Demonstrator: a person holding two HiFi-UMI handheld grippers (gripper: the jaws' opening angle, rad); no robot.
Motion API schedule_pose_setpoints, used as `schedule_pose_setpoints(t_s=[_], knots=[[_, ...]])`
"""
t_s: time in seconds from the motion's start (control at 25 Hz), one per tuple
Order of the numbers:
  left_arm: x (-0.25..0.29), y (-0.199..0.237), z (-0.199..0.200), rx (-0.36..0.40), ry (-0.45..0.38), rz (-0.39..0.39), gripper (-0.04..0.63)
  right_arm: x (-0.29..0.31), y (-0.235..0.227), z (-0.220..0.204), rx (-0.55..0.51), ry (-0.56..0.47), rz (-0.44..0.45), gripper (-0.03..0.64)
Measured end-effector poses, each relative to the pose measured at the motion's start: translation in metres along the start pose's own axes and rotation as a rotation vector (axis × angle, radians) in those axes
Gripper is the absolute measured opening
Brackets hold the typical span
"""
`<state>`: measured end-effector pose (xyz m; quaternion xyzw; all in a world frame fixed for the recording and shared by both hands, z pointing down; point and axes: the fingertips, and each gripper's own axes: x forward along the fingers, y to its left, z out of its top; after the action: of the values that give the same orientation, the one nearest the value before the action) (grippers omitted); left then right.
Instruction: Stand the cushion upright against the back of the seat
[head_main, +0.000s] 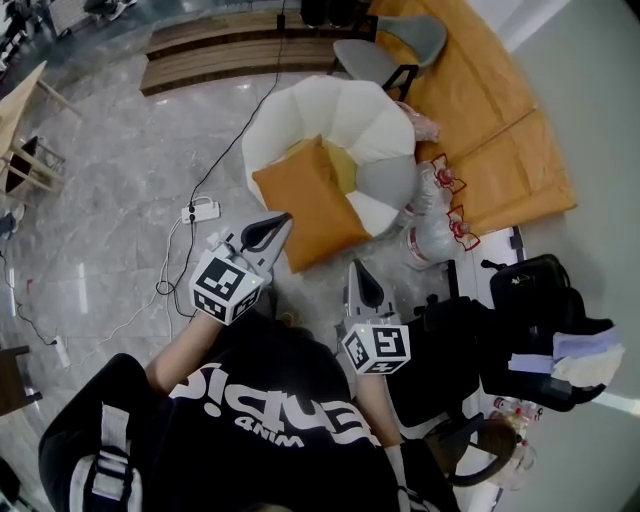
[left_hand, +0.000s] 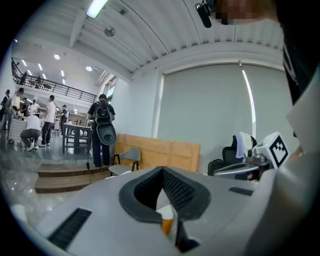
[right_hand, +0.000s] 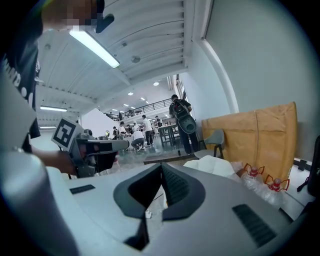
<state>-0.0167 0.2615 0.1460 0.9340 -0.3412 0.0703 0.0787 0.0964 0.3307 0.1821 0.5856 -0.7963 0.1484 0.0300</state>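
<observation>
Both empty and closed: left gripper, right gripper; orange square cushion lies on white seat

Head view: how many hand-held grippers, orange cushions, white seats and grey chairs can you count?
Hand-held grippers: 2 (left hand-held gripper, right hand-held gripper)
Orange cushion: 1
White seat: 1
Grey chair: 1
Total: 5
</observation>
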Motion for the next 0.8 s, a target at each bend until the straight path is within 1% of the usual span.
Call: schedule_pose_setpoints(t_s=[0.4,0.52,0.68,0.8], knots=[[0.041,0.035,0.002,-0.015,0.002,-0.006,0.009,0.046,-0.029,0.007,0.007,0.014,-0.021,0.021],[0.055,0.049,0.006,-0.02,0.003,-0.012,0.009,0.065,-0.034,0.012,0.005,0.017,-0.022,0.021],[0.075,0.065,0.01,-0.03,-0.008,-0.038,0.009,0.094,-0.041,0.017,0.002,0.026,-0.017,0.021],[0.092,0.082,0.011,-0.032,-0.001,-0.038,0.009,0.118,-0.047,0.022,0.001,0.034,-0.016,0.021]])
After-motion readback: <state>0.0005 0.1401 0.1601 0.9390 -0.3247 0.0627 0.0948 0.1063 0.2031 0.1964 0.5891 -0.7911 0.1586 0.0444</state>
